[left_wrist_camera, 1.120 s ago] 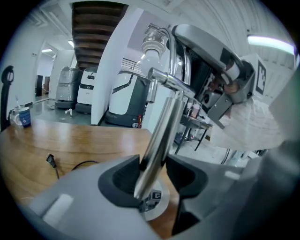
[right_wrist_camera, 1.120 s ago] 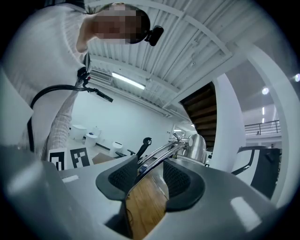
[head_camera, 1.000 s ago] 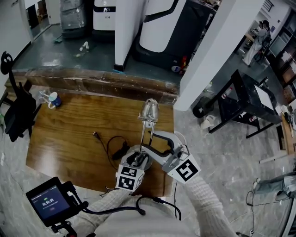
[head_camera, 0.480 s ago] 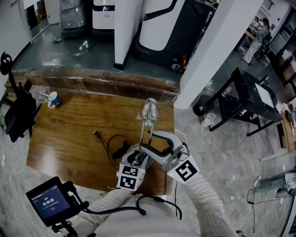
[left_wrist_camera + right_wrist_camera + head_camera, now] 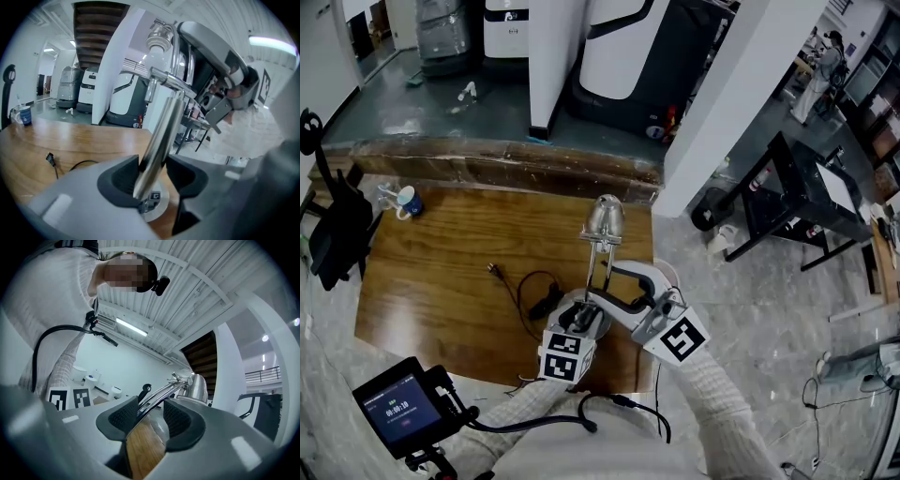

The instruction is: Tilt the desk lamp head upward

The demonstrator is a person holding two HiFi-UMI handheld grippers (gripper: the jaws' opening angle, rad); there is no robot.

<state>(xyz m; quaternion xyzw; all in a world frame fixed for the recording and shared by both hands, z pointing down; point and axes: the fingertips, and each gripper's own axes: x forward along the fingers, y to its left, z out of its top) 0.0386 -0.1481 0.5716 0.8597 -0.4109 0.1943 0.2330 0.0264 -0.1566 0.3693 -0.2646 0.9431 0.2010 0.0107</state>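
A chrome desk lamp stands near the front right of the wooden table (image 5: 441,281), its head (image 5: 603,218) at the top of thin twin arm rods (image 5: 602,258). My left gripper (image 5: 581,321) sits low by the lamp's base, and in the left gripper view its jaws (image 5: 152,171) press on the lamp's lower pole (image 5: 159,136). My right gripper (image 5: 607,286) reaches in from the right, higher up the arm. In the right gripper view its jaws (image 5: 150,411) stand open around the rods (image 5: 161,394), with a gap beside them. The lamp head (image 5: 197,387) shows just beyond the pads.
The lamp's black cable and plug (image 5: 525,291) lie left of the base. A mug (image 5: 410,202) stands at the table's far left corner, beside a black chair (image 5: 337,230). A handheld screen device (image 5: 394,408) hangs at the lower left. A black frame table (image 5: 797,202) stands on the floor to the right.
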